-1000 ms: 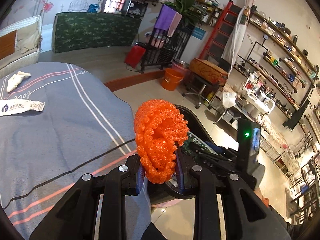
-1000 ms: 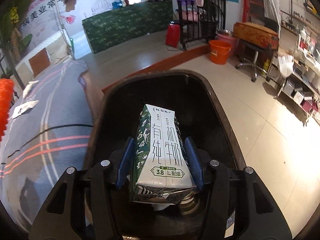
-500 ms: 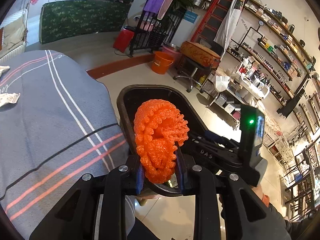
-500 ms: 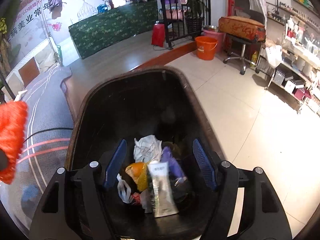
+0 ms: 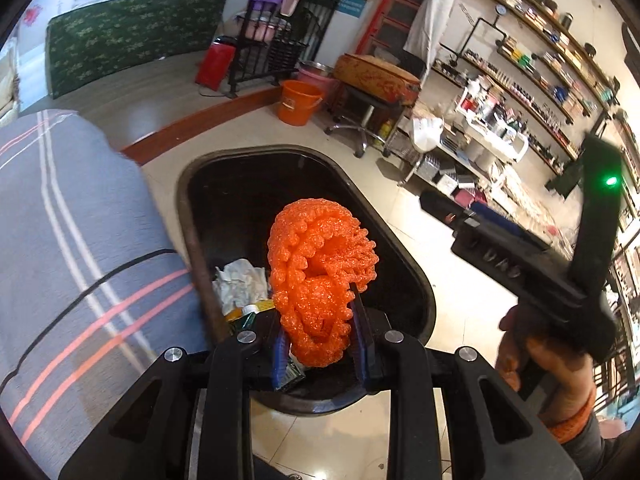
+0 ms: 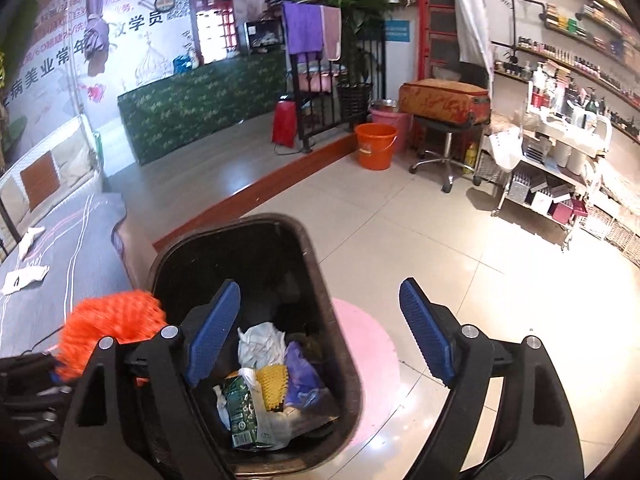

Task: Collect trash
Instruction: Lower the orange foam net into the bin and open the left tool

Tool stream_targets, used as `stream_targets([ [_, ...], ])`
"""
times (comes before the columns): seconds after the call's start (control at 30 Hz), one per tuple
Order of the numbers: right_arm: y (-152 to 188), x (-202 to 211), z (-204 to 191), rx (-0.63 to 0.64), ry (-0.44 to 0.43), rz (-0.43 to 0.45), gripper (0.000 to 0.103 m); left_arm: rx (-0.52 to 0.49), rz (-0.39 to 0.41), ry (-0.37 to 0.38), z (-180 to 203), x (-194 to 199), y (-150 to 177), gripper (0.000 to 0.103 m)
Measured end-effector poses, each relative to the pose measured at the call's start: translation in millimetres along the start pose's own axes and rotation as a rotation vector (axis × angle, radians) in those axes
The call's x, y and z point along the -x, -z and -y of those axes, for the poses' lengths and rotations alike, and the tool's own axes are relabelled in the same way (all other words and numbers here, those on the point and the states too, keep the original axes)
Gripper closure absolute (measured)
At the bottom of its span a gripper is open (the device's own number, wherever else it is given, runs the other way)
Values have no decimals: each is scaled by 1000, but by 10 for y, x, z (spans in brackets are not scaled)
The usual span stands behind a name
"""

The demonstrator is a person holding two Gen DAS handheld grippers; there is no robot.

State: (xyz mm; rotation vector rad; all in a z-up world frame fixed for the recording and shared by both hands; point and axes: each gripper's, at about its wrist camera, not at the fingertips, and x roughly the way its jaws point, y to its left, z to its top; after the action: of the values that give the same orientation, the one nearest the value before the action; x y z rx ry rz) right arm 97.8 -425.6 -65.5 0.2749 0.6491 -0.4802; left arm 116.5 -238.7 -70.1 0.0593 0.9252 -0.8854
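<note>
My left gripper [image 5: 320,354] is shut on an orange foam net [image 5: 320,276], held over the open black trash bin [image 5: 304,156]. The same net shows blurred at the left of the right wrist view, orange foam net [image 6: 110,320]. My right gripper [image 6: 320,332] hangs above the trash bin [image 6: 340,344] with its jaws opening wide and nothing between them. Down in the bin lie the green milk carton [image 6: 242,412], crumpled white paper [image 6: 260,344], a yellow foam piece [image 6: 273,386] and a purple wrapper [image 6: 302,376]. In the left wrist view the right gripper [image 5: 460,208] is held by a hand [image 5: 536,356] at the right.
A bed with a grey striped cover [image 5: 76,248] lies left of the bin; two white wrappers [image 6: 24,278] rest on it. An orange bucket [image 6: 376,146], a stool carrying a suitcase [image 6: 444,100] and shelving [image 6: 560,152] stand beyond on the tiled floor [image 6: 440,240].
The right gripper let go of the milk carton, which dropped into the bin, then opened wider and rose. The left gripper carried the orange net from over the bed to above the bin.
</note>
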Motion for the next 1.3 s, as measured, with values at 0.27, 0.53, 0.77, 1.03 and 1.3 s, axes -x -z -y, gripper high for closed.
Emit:
stream_targets([
  [0.27,27,38,232,-40,36,1,21,-24,-51,19,61,-217,-68,77],
  [0.53,12,33,326,-66,43,0,21,-50,-95,27,159,-393,-107,68],
  [0.77,-5,29,339,-72,51,4,20,-38,-41,39,150,-269,-72,24],
  [1.03,0,7,295,-81,42,-3,16,-32,19,35,141,-87,-83,14],
  [1.3,-24,-2,181,-62,-9,-7,12,-6,64,7,73,95,-29,6],
])
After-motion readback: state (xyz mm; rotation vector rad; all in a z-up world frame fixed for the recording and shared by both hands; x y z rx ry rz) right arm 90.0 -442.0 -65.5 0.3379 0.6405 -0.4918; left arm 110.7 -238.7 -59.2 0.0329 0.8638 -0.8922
